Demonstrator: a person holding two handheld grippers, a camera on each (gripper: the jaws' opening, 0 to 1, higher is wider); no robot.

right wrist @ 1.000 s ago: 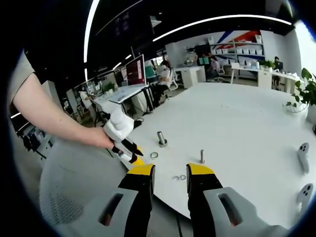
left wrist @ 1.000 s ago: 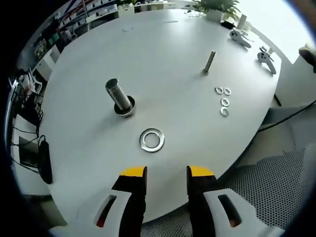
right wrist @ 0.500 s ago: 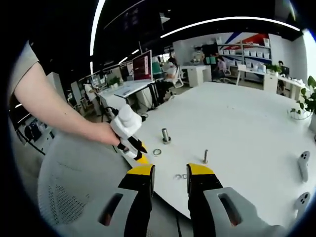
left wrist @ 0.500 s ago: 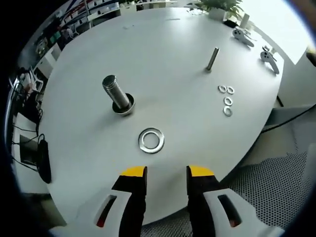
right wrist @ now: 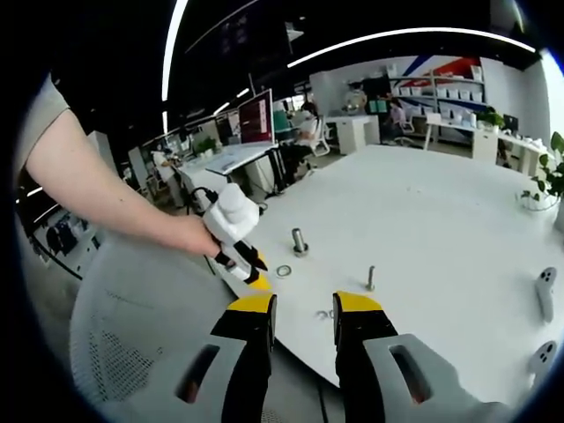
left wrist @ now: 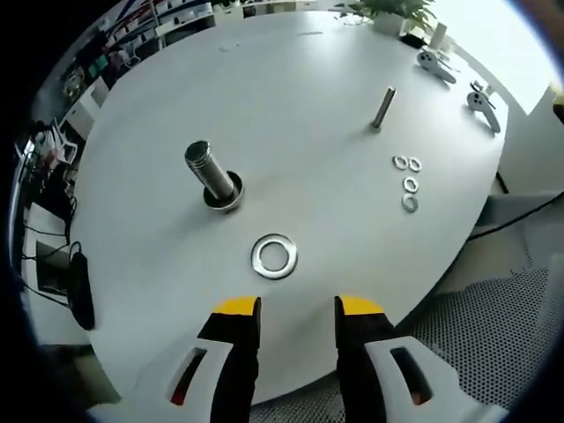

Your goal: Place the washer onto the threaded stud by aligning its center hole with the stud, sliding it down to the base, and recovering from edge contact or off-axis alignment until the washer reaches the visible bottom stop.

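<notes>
Steel washer (left wrist: 274, 256) lies flat, unmarked, before the parted left tool (left wrist: 294, 310).

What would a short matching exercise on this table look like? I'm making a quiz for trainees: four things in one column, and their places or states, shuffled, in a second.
Things:
1. large washer
2. thick threaded stud
3. thin stud
4. four small washers

Places or states:
A. standing in a round base, no washer on it
B. clustered near the table edge, below the thin stud in the left gripper view
C. lying flat just ahead of the left gripper, whose jaws are apart
D. standing farther back, slim and alone

Pairs: 1-C, 2-A, 3-D, 4-B
</notes>
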